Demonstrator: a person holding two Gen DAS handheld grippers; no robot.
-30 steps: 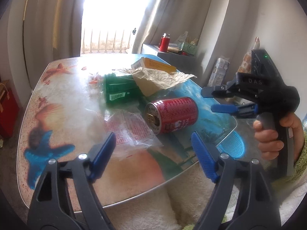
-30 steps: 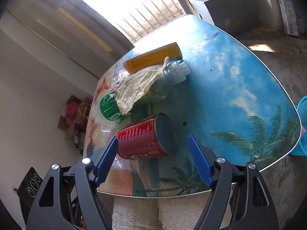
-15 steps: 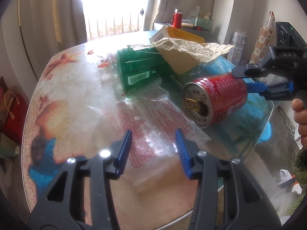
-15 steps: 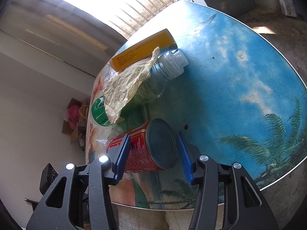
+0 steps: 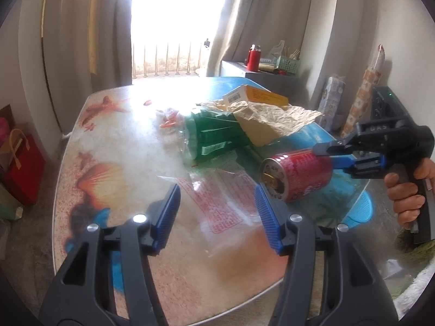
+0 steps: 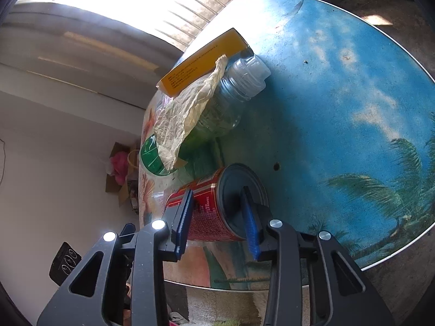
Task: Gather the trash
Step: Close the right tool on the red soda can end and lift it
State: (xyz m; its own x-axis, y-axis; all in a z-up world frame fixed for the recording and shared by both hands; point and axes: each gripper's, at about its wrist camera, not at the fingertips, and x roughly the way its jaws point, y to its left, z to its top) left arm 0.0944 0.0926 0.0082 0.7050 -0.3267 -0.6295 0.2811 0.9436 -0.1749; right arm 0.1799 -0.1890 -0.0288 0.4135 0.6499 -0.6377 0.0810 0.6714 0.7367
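A red drink can (image 5: pixel 299 174) lies on its side on the printed table (image 5: pixel 108 141). My right gripper (image 6: pixel 217 206) has the can (image 6: pixel 209 217) between its blue pads, one on the side wall and one across the dark end; its jaws are closing. The right gripper (image 5: pixel 330 154) also shows in the left wrist view, held by a hand (image 5: pixel 407 198). My left gripper (image 5: pixel 217 209) is open over a clear wrapper (image 5: pixel 225 184) with red print, touching nothing, its jaws opening. Behind lie a green-labelled bottle (image 5: pixel 214 135), crumpled paper (image 5: pixel 274 119) and a yellow box (image 5: pixel 261 96).
In the right wrist view the paper (image 6: pixel 185 119) drapes over the bottle (image 6: pixel 217 116) next to the yellow box (image 6: pixel 201 59). The table's blue half (image 6: pixel 339 108) is bare. A blue perforated thing (image 5: pixel 359 212) shows under the table edge, a red bag (image 5: pixel 24 168) stands at left.
The right gripper sank and narrowed from wide around the can to pads against it. The left gripper narrowed, then widened again, and shifted over the wrapper.
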